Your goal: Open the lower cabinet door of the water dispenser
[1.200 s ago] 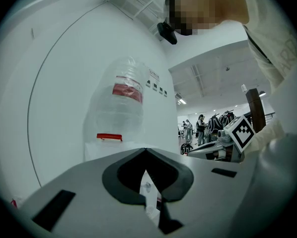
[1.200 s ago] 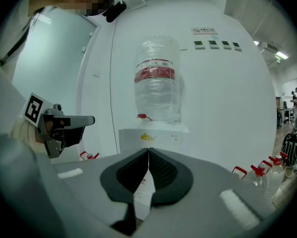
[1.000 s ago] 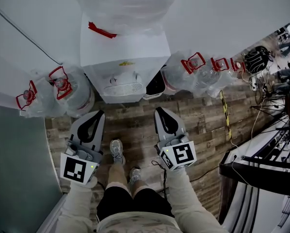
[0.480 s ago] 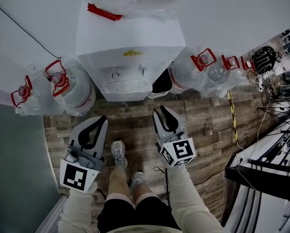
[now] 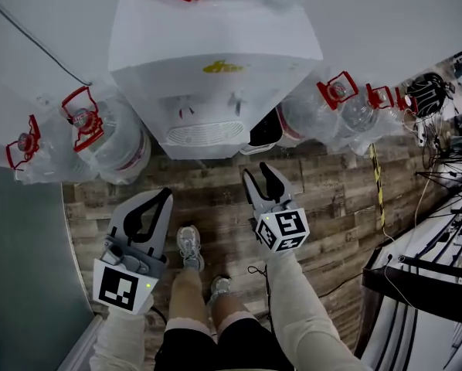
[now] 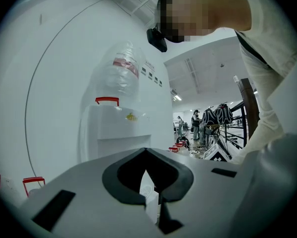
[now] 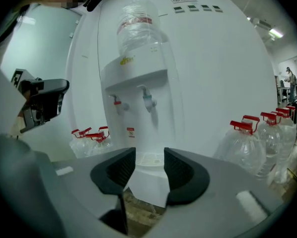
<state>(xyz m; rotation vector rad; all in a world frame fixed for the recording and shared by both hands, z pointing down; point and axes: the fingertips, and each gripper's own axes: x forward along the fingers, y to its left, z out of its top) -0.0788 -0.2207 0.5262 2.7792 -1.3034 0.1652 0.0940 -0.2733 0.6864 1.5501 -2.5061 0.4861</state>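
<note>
Water dispenser (image 5: 215,68) stands against the white wall, directly ahead of the person, with an inverted bottle on top. Red tap (image 7: 119,104) and blue tap (image 7: 147,97) sit above the drip grille (image 5: 204,134). The lower cabinet front (image 7: 149,185) shows below the grille as a plain white panel; whether its door is shut or ajar cannot be told.

Left gripper (image 5: 166,195): held over the wooden floor (image 5: 347,199), short of the dispenser. Its jaws are closed tip to tip, with nothing between them.

Right gripper (image 5: 256,175): held nearer the dispenser's base and clear of it, pointing at the lower front. Its jaws have just been opening and stand partly apart, with nothing between them.

Large clear water bottles with red handles stand on the floor on both sides of the dispenser, one group on the left (image 5: 111,141) and one on the right (image 5: 316,114). The person's shoes (image 5: 188,246) are between the two grippers.
</note>
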